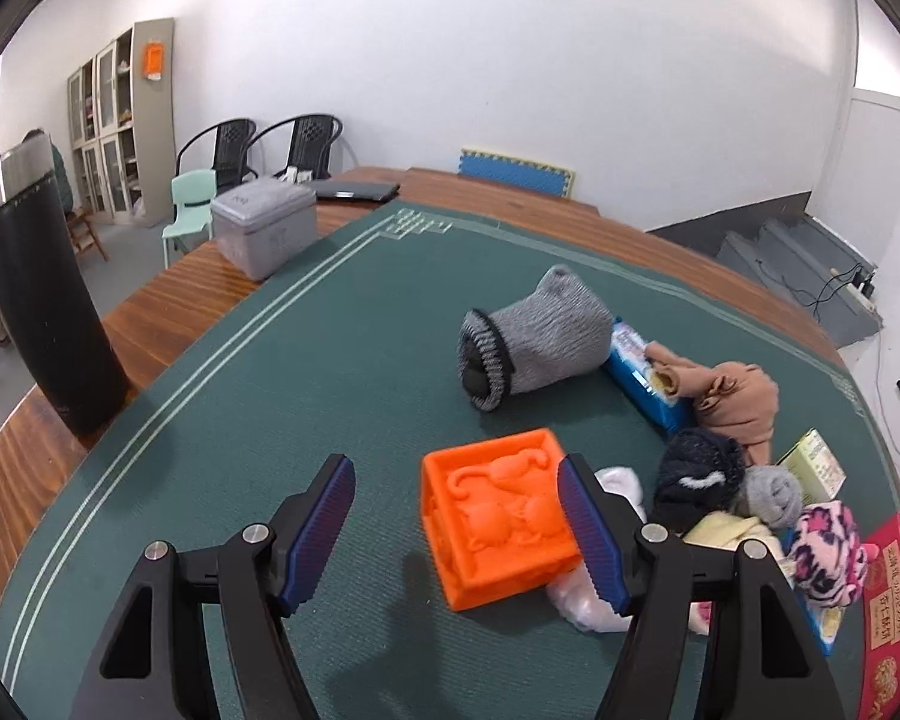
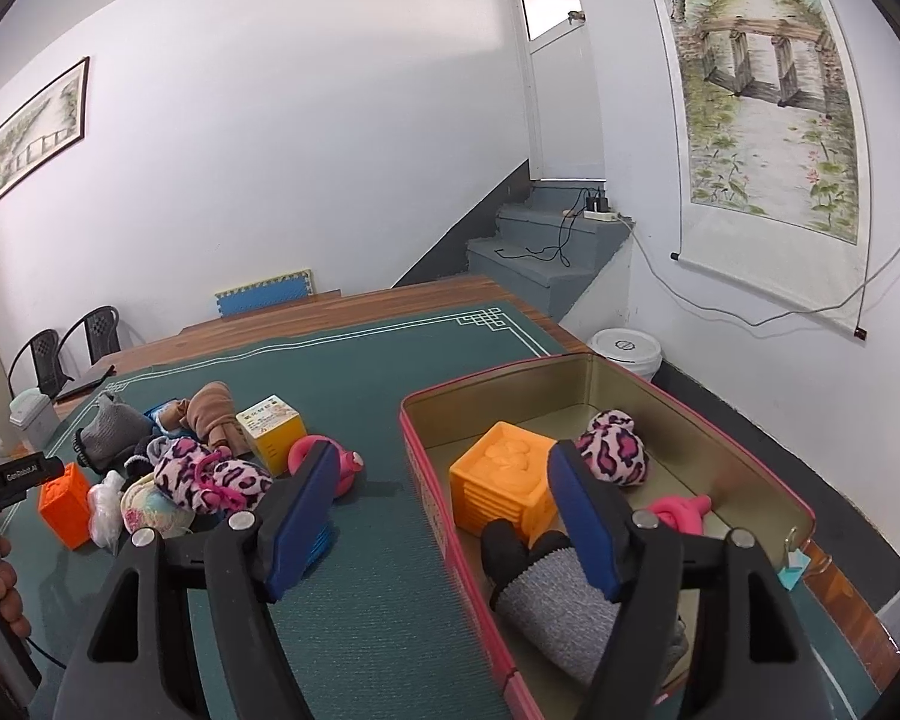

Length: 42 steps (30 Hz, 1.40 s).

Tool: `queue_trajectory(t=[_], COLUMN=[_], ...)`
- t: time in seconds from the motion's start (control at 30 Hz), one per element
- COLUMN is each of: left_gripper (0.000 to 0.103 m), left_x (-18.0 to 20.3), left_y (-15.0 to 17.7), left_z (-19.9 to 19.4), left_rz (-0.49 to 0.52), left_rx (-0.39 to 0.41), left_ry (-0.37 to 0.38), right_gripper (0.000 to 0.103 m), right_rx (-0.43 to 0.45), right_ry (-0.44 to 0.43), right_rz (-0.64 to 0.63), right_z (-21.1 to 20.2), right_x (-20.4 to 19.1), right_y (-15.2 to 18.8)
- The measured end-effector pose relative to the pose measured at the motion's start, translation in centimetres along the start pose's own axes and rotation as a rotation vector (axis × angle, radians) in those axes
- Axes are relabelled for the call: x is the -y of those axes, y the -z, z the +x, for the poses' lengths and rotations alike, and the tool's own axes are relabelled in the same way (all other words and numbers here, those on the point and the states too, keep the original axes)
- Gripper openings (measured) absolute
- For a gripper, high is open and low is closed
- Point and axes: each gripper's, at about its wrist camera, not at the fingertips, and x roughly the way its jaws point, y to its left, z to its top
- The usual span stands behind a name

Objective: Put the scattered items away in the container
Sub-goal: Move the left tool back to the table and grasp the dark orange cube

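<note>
Left gripper point(image 1: 456, 534) wide, orange block point(image 1: 498, 516) lower centre, nearer its right pad. Centre it, then squeeze flat sides. Right gripper point(image 2: 444, 516) wide, empty, over tin point(image 2: 417, 438).

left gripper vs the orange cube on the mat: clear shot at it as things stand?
Probably yes. The left gripper is open and the orange cube sits just ahead, nearer its right finger. Nothing lies on top of it; only a clear plastic bag touches its right side, so a slight rightward shift should centre it.
</note>
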Motion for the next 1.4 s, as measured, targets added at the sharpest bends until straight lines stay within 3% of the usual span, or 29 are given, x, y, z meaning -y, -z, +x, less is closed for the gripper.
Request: queue_trajectory(t=[0.73,1.0,1.07,1.2,1.4], left_gripper=[0.078,0.078,0.078,0.058,0.053], left_x=[1.8,1.3,0.8,0.7,-0.1], left_y=[0.3,0.6,0.6,0.7,0.8], left_z=[0.3,1.7,2.4,2.7,1.9], left_rz=[0.054,0.036,0.018,0.021,0.005], left_rx=[0.001,-0.027,-0.046,-0.056,-0.053], left_ry=[0.093,0.058,0.081,0.091,0.084], right_gripper=[0.076,0.076,0.076,0.076,0.076], right_rx=[-0.003,-0.005,-0.005,-0.004,0.006], right_ry=[0.000,0.000,0.001,-0.001,-0.022], right_rz=[-0.046,-0.050,-0.053,-0.062,-0.079], right_z=[0.0,0.0,0.0,0.1,0.0], right_x=[-1.0,-1.1,-1.2,-1.4,-1.8], right_y=[0.6,0.6,0.6,0.7,0.8])
